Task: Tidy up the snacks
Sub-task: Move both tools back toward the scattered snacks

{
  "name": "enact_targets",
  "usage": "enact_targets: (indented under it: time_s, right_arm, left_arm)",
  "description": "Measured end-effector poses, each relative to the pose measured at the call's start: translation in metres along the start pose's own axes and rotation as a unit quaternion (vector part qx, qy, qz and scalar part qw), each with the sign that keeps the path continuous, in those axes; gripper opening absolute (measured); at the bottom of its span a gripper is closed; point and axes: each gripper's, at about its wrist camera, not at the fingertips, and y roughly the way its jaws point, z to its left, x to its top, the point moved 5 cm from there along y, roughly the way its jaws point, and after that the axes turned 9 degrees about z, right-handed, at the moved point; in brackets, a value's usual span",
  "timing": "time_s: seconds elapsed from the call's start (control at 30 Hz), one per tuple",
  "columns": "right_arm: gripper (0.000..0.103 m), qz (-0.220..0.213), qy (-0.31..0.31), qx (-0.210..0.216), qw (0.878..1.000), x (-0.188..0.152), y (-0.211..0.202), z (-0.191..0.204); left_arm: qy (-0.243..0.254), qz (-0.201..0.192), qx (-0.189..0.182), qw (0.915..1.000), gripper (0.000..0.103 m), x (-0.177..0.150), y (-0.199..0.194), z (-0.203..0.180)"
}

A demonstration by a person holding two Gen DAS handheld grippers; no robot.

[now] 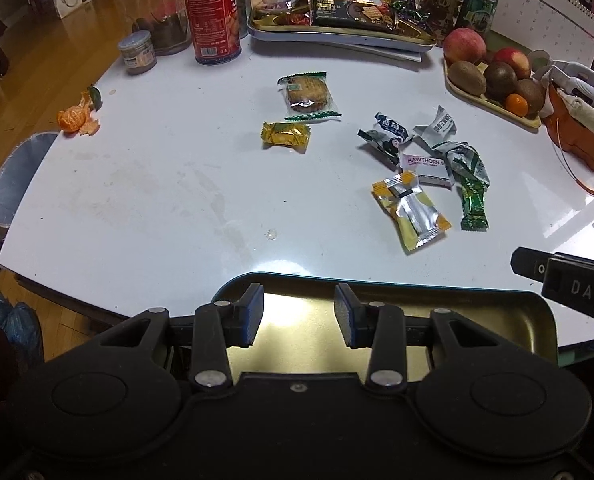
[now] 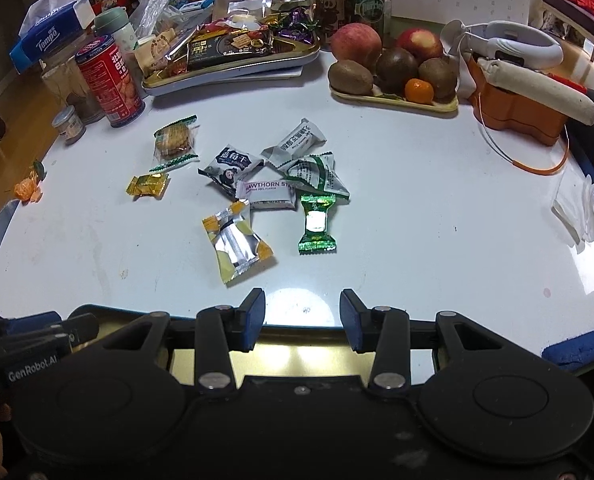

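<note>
Several wrapped snacks lie loose on the white table. They include a cookie in a clear wrapper (image 1: pixel 309 96) (image 2: pixel 173 140), a gold candy (image 1: pixel 286 136) (image 2: pixel 148 185), a yellow and silver packet (image 1: pixel 411 212) (image 2: pixel 237 246), a green candy (image 1: pixel 473 204) (image 2: pixel 317 224) and a white Hawthorn bar (image 1: pixel 425 166) (image 2: pixel 267 196). A gold tin tray (image 1: pixel 497 320) (image 2: pixel 297 354) sits at the near edge. My left gripper (image 1: pixel 299 312) hovers over it, open and holding nothing. My right gripper (image 2: pixel 301 316) is above the tray's far rim, open, nothing between its pads.
At the back stand a tin tray piled with snacks (image 1: pixel 337 38), a red can (image 1: pixel 213 12), a small jar (image 1: pixel 137 52) and a fruit tray (image 1: pixel 493 100). An orange box (image 1: pixel 577 136) stands at the right. Tangerine peel (image 1: pixel 73 118) lies at the left edge, tissue (image 2: pixel 577 208) at the right.
</note>
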Motion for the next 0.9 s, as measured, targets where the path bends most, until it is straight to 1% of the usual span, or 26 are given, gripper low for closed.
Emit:
enact_targets:
  time_s: [0.17, 0.33, 0.47, 0.6, 0.77, 0.9]
  right_arm:
    - [0.044, -0.006, 0.002, 0.0, 1.0, 0.02, 0.005, -0.006]
    - [0.044, -0.012, 0.006, 0.002, 1.0, 0.042, 0.009, -0.012]
    - [0.044, -0.01, 0.02, 0.002, 1.0, 0.062, 0.014, -0.018]
    - [0.044, -0.004, 0.049, 0.014, 0.999, 0.088, 0.018, -0.027]
    - [0.044, 0.0, 0.074, 0.022, 0.997, 0.12, 0.028, -0.038]
    - [0.044, 0.013, 0.092, 0.028, 0.995, 0.143, 0.042, -0.043]
  left_arm:
    - [0.017, -0.002, 0.003, 0.9998, 0.049, 0.012, -0.003, -0.01]
    - [0.026, -0.012, 0.008, 0.9996, 0.049, 0.04, -0.009, -0.017]
    - [0.018, -0.006, 0.007, 0.9998, 0.049, 0.068, -0.004, -0.015]
    - [-0.004, 0.0, -0.002, 1.0, 0.049, 0.097, 0.004, -0.007]
    - [-0.021, 0.004, 0.01, 0.9997, 0.049, 0.131, 0.015, 0.001]
    - [-0.025, 0.007, 0.007, 0.9996, 0.049, 0.152, 0.026, 0.001]
